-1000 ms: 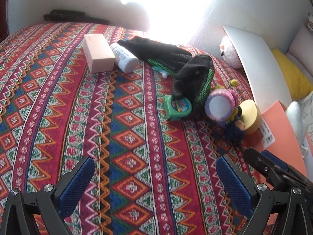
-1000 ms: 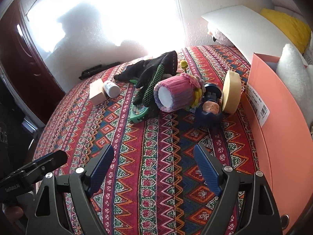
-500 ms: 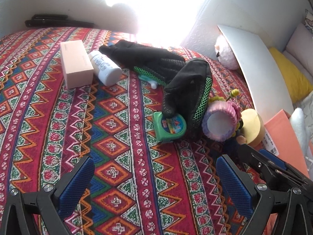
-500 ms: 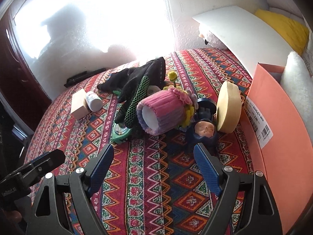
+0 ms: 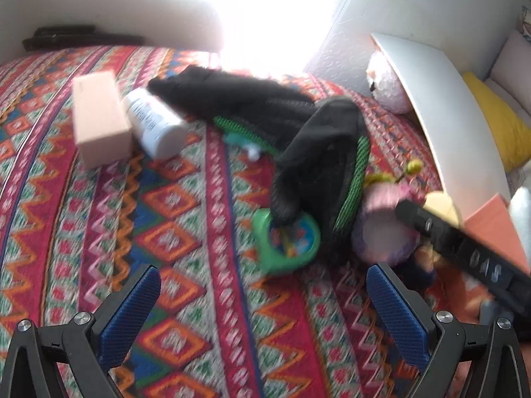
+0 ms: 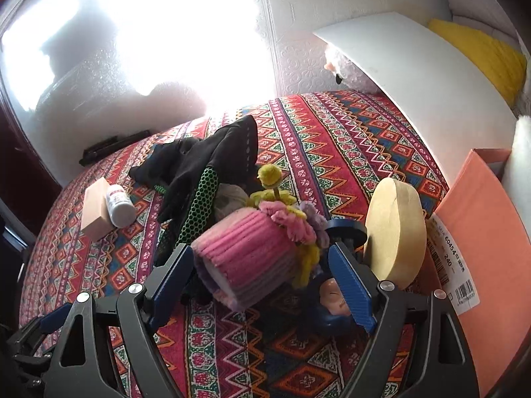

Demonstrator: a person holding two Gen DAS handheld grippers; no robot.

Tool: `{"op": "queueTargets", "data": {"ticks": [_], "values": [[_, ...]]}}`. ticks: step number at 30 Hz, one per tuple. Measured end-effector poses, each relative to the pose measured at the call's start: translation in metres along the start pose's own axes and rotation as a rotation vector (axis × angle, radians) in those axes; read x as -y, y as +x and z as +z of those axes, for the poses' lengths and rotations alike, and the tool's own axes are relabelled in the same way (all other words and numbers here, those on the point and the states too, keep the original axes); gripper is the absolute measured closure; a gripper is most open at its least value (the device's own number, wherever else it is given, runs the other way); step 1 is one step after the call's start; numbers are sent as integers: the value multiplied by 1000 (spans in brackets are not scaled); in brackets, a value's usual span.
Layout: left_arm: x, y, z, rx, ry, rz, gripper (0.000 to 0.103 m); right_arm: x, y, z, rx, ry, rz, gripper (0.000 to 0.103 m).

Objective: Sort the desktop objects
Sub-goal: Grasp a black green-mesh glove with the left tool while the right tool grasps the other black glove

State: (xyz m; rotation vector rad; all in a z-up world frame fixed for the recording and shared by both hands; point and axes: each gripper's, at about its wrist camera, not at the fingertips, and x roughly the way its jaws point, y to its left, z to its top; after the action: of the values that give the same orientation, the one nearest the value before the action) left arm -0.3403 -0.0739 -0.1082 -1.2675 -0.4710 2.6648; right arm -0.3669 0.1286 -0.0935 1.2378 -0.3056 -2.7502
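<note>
On the patterned cloth lies a pile of objects. In the right wrist view, a pink knitted flower pot [image 6: 245, 258] lies on its side between the fingers of my right gripper [image 6: 262, 282], which is open and not clamped on it. A blue doll [image 6: 332, 301] lies beside the right finger, with a beige round roll [image 6: 395, 232] behind it. My left gripper [image 5: 264, 308] is open and holds nothing, just short of a green tape measure [image 5: 285, 242]. Black gloves [image 5: 325, 159] drape over the tape measure. A pink box [image 5: 99, 119] and a white bottle [image 5: 156, 126] lie at the far left.
An orange cardboard box [image 6: 481, 232] stands at the right edge, against the roll. A white board [image 6: 415, 76], a yellow cushion [image 6: 481, 53] and a plush toy [image 5: 388, 86] sit behind it. Part of the right gripper's body [image 5: 464, 252] crosses the left wrist view. Glare from the window washes out the back wall.
Both grippers have moved forward toward the pile. The right one now has the pink pot between its open fingers. The left one has come close to the tape measure.
</note>
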Motion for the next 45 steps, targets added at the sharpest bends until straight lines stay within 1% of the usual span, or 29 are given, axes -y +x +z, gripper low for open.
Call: {"op": "queueTargets", "data": {"ticks": [3, 5, 7, 9, 10, 11, 12, 13, 14, 15, 16, 20, 23, 25, 27, 30, 32, 33, 38, 44, 45], "values": [[21, 21, 34, 2, 19, -29, 1, 9, -1, 4, 1, 28, -1, 17], [39, 42, 55, -11, 45, -29, 1, 15, -1, 6, 2, 47, -1, 17], [57, 66, 70, -44, 67, -34, 1, 21, -11, 2, 9, 65, 11, 17], [72, 91, 77, -82, 105, -21, 1, 27, -20, -4, 19, 72, 10, 17], [80, 103, 80, -101, 126, -15, 7, 29, -22, -7, 21, 69, 4, 17], [85, 113, 80, -117, 155, -8, 39, 31, -22, -8, 18, 65, 0, 17], [87, 118, 80, -128, 180, 44, 56, 32, -19, -8, 11, 62, 0, 17], [87, 116, 79, -105, 198, 81, 71, 33, -16, -8, 4, 63, 4, 17], [83, 108, 79, -85, 185, 64, 80, 34, -14, -7, 1, 67, 7, 17], [75, 98, 78, -74, 158, 42, 83, 35, -14, -6, 3, 71, 11, 17], [67, 88, 77, -61, 131, 22, 85, 35, -15, -5, 6, 71, 16, 17], [31, 33, 61, 15, 60, 10, 86, 32, -19, -3, 22, 59, 40, 17], [-4, -14, 41, 77, -5, 30, 86, 20, -26, -3, 26, 26, 83, 20], [-28, -40, 25, 106, -40, 57, 86, 5, -31, -2, 45, -21, 107, 21], [-57, -56, 9, 110, -98, 72, 86, -17, -33, 3, 66, -92, 125, 21], [-96, -69, -8, 109, -178, 95, 86, -54, -24, 19, 81, -184, 168, 21], [-119, -73, -19, 106, -230, 105, 86, -77, -8, 34, 82, -222, 177, 21], [-128, -75, -24, 106, -249, 109, 86, -85, 5, 42, 65, -225, 167, 21], [-157, -79, -35, 119, -291, 126, 85, -111, 87, 81, -71, -218, 117, 24], [-174, -72, -42, 108, -328, 124, 85, -121, 171, 99, -226, -161, 64, 24], [-176, -69, -42, 105, -334, 123, 85, -122, 182, 99, -245, -149, 70, 27]]}}
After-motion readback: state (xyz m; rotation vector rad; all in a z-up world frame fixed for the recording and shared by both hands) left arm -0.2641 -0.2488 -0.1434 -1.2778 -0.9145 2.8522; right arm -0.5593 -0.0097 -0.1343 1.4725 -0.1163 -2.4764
